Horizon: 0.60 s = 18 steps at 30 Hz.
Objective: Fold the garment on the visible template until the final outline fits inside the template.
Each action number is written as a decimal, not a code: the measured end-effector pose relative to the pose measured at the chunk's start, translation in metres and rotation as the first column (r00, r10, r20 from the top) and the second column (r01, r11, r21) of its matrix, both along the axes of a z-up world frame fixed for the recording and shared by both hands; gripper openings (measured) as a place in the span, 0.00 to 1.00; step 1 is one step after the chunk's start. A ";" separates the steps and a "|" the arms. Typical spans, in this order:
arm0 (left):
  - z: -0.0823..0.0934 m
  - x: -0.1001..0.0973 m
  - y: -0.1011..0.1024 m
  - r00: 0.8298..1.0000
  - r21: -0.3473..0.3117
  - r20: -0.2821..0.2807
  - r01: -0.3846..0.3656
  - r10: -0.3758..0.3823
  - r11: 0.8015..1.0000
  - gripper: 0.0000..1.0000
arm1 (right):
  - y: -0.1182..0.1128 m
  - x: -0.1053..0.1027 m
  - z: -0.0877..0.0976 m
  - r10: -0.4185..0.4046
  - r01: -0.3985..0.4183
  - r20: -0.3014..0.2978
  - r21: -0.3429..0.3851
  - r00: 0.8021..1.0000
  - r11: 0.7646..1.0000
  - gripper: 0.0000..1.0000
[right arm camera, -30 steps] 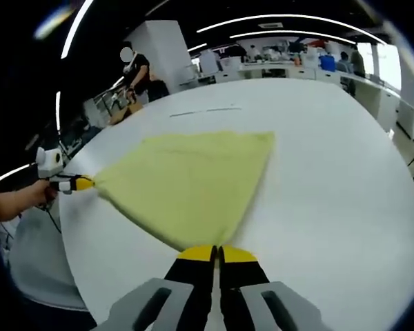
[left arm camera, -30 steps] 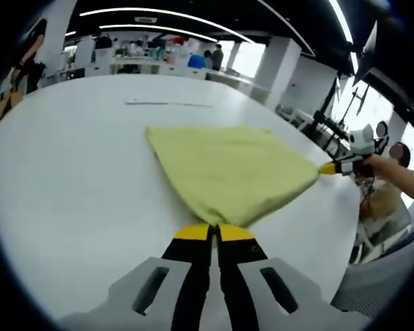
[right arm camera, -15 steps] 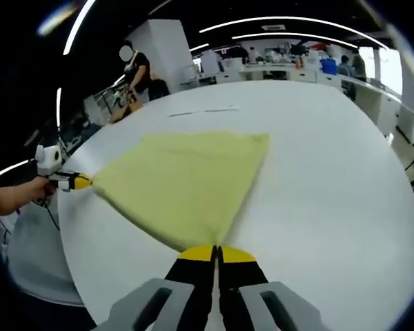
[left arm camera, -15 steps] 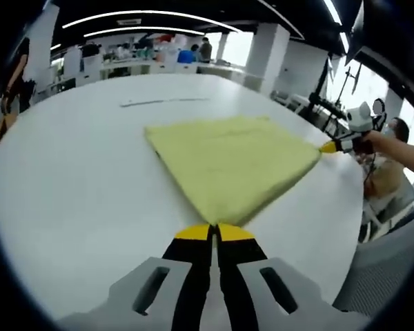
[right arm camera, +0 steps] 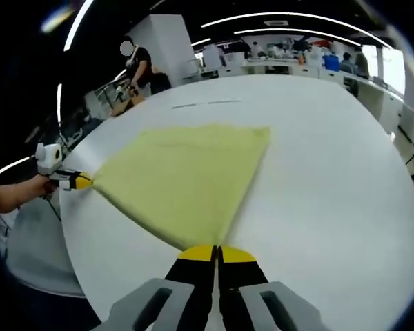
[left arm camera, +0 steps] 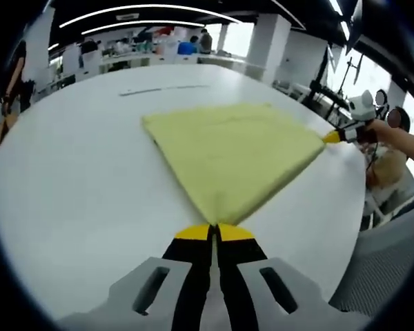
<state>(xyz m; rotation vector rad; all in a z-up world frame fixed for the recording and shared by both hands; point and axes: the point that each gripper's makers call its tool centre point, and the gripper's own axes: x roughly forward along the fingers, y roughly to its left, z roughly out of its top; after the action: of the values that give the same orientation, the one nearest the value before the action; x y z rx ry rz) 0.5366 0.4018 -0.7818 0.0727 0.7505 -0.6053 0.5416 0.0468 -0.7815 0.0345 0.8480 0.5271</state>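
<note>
Left gripper (left arm camera: 212, 231) and right gripper (right arm camera: 216, 252) each pinch a near corner of the yellow garment (left arm camera: 231, 155), jaws clamped, stretching it flat on the white table (left arm camera: 69, 179). Folding looks partway: more folds likely remain (template outline not discernible). Right gripper view shows a bystander (right arm camera: 139, 65) far left; left gripper view shows the holder's hand (left arm camera: 379, 131).

Open-plan lab/office: desks (right arm camera: 276, 65), strip lights (left arm camera: 145, 8), pillars (right arm camera: 169, 41).
</note>
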 end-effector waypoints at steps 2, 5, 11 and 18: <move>0.000 -0.002 0.000 1.000 0.010 0.003 0.004 -0.004 1.000 0.00 | 0.000 -0.003 0.000 0.005 -0.005 -0.001 -0.003 1.000 1.000 0.00; -0.001 -0.005 0.001 1.000 0.014 0.000 0.005 -0.005 1.000 0.00 | 0.000 -0.008 0.000 0.007 -0.007 -0.003 -0.006 1.000 1.000 0.00; 0.000 -0.011 0.001 1.000 0.019 -0.016 -0.007 0.008 1.000 0.00 | -0.002 -0.014 0.000 0.019 -0.019 -0.002 -0.021 1.000 1.000 0.00; 0.003 -0.013 0.001 1.000 0.032 -0.004 -0.008 0.008 0.999 0.00 | 0.000 -0.016 0.002 0.041 -0.040 0.018 -0.060 0.999 0.997 0.00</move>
<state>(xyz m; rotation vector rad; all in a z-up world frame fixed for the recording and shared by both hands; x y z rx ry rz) 0.5239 0.4031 -0.7793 0.0982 0.7641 -0.5859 0.5255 0.0463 -0.7798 -0.0428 0.8465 0.5387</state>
